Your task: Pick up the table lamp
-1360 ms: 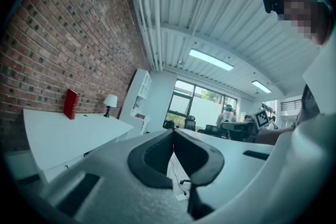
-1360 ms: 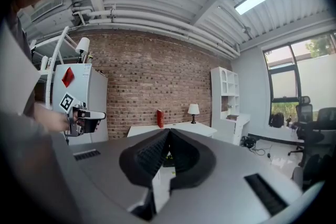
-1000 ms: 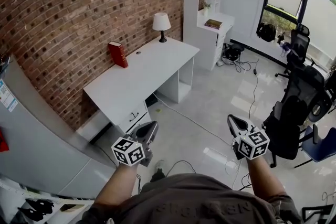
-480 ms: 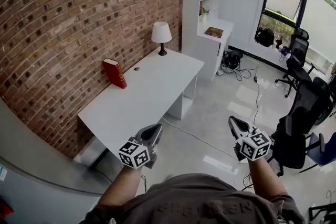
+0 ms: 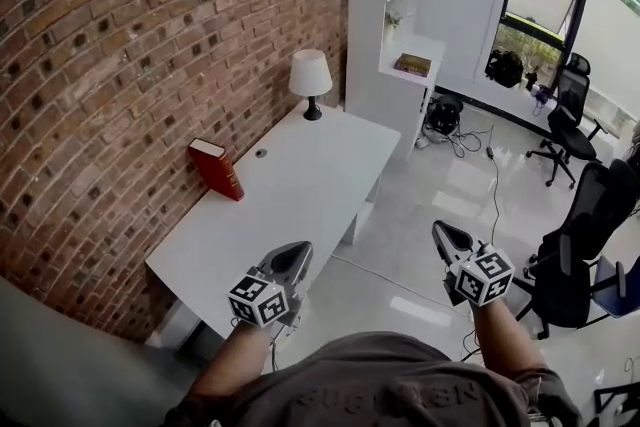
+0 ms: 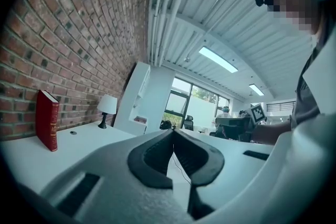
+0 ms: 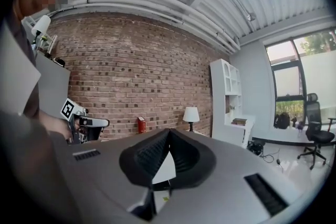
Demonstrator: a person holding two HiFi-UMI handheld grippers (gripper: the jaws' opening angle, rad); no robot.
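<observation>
The table lamp (image 5: 310, 80), with a white shade on a dark stem, stands at the far end of the white desk (image 5: 300, 185), against the brick wall. It also shows small in the left gripper view (image 6: 107, 106) and the right gripper view (image 7: 190, 115). My left gripper (image 5: 300, 249) hovers at the desk's near corner, jaws shut and empty. My right gripper (image 5: 438, 228) hangs over the floor to the right of the desk, also shut and empty. Both are far from the lamp.
A red book (image 5: 217, 167) stands upright on the desk by the wall. A white shelf unit (image 5: 400, 5) rises past the lamp. Black office chairs (image 5: 575, 245) and floor cables (image 5: 470, 130) lie to the right. A brick wall bounds the left side.
Both grippers have moved forward together toward the desk, which now appears nearer and larger. The grey cabinet at the left has dropped out of view. The jaws stay shut.
</observation>
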